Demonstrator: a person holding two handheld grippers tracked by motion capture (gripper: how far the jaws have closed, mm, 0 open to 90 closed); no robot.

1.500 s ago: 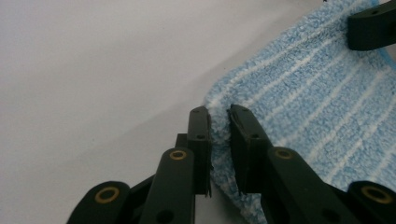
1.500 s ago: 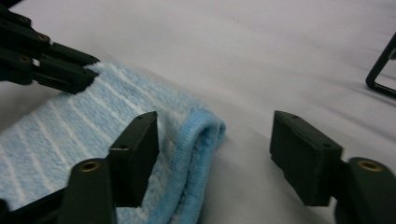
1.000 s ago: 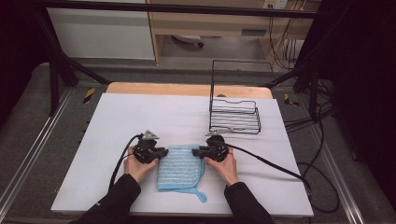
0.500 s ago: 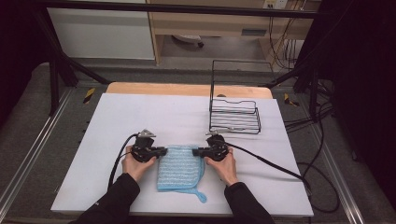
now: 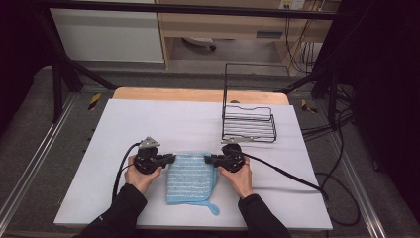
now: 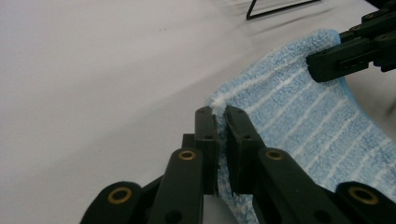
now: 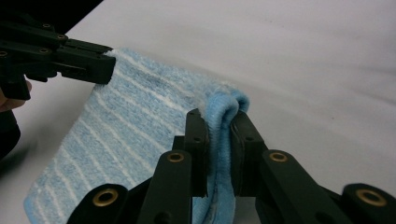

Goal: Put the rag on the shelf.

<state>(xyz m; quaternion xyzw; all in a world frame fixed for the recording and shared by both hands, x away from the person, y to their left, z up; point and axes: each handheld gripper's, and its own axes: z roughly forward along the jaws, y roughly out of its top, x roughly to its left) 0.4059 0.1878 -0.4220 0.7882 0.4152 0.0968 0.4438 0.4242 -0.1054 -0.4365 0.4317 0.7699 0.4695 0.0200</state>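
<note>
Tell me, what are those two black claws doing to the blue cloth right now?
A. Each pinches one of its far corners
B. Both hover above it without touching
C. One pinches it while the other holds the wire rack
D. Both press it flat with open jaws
A: the left gripper is shut on one far corner of the cloth, and the right gripper is shut on the other; the rack stands apart.
</note>
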